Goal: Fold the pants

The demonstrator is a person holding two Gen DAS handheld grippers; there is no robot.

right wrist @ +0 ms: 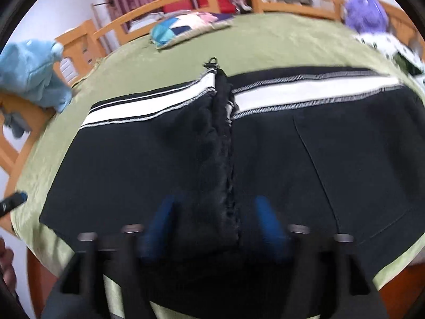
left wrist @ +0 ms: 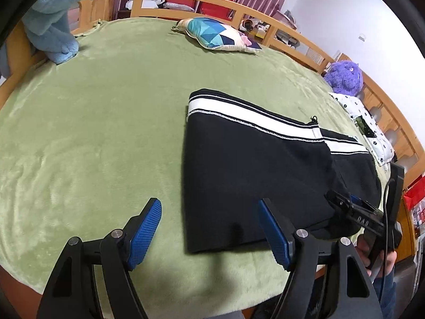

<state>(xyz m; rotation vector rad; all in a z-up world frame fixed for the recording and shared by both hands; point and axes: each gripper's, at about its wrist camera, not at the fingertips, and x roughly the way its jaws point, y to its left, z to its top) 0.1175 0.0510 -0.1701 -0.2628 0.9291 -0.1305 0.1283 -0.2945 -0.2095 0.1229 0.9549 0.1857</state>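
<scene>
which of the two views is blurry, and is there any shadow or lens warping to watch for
Right wrist view: motion-smeared, the right gripper and the purple plush soft. Left wrist view: sharp, the left gripper crisp, its shadow on the green blanket beside the black pants. Both: fisheye, bowing the bed rail, corners dark.

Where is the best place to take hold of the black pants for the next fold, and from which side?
Probably the near hem edge of the pants, approached from the bed's near side. The pants lie flat on the green blanket, and that edge is free and thin. The left tool is open near that corner.
</scene>
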